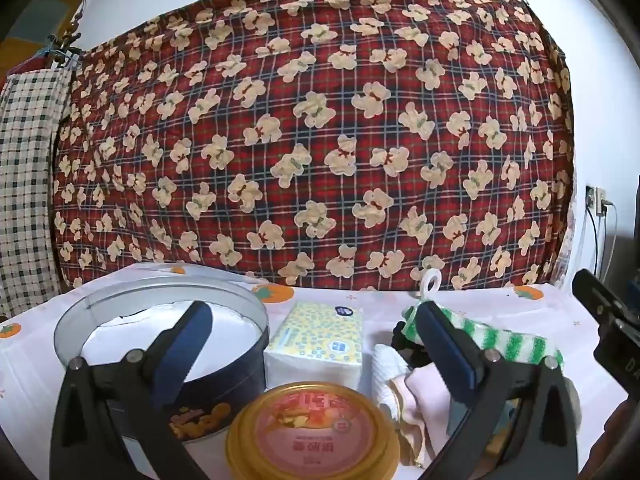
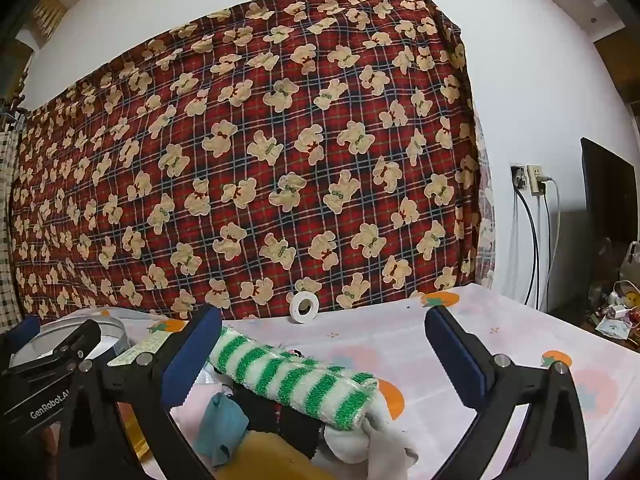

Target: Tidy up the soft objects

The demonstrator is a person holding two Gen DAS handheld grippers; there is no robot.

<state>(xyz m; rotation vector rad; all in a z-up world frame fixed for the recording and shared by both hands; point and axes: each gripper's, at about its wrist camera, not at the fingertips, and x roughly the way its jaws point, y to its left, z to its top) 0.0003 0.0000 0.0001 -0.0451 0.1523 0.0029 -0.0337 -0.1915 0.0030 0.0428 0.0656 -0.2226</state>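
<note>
A round metal tin [image 1: 160, 344] stands open on the counter [image 1: 360, 300] at the left, with something white lying inside it; what it is cannot be told. Just beside it to the right lies a yellow-patterned tissue pack [image 1: 316, 344], and in front of both sits a gold-rimmed tub [image 1: 312, 436] with its lid on.

Only the left wrist view shows the tub's pink label, a white knit cloth [image 1: 388, 368] and a pink cloth [image 1: 424, 396]. Only the right wrist view shows a white tape roll [image 2: 304, 306] at the far edge of the counter, a teal cloth [image 2: 222, 424], a dark cloth [image 2: 280, 412] and wall sockets with cables [image 2: 532, 184].

The green-and-white striped towel [image 2: 296, 376] lies rolled on top of the pile of soft things, right of the tissue pack. The left claw [image 1: 316, 332] is spread wide with nothing between its fingers; the towel lies at and beyond its right finger. The right claw [image 2: 324, 340] is also spread wide and empty, the towel lying low between its fingers, closer to the left one.
</note>
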